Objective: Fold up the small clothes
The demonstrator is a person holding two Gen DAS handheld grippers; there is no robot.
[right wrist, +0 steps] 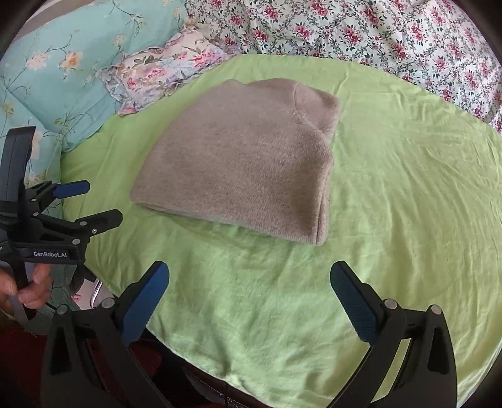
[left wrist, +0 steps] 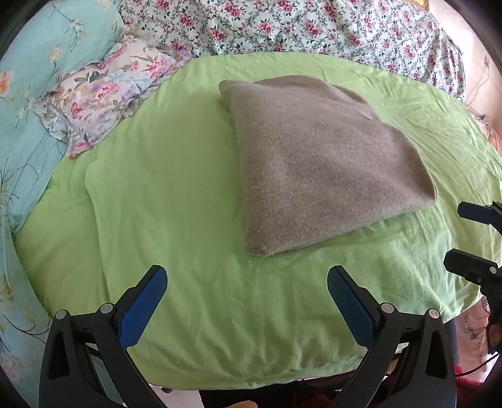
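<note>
A taupe knitted garment (left wrist: 326, 160) lies folded into a flat rectangle on the green sheet (left wrist: 175, 219); it also shows in the right wrist view (right wrist: 244, 163). My left gripper (left wrist: 246, 285) is open and empty, held above the sheet short of the garment's near corner. It also shows at the left of the right wrist view (right wrist: 94, 204). My right gripper (right wrist: 249, 282) is open and empty, held back from the garment's near edge. It also shows at the right edge of the left wrist view (left wrist: 461, 233).
A frilled floral pillow (left wrist: 103, 94) and a turquoise floral quilt (left wrist: 31, 94) lie at the back left. A white floral bedspread (left wrist: 282, 28) runs along the back. The green sheet's front edge (left wrist: 251, 376) is just below my grippers.
</note>
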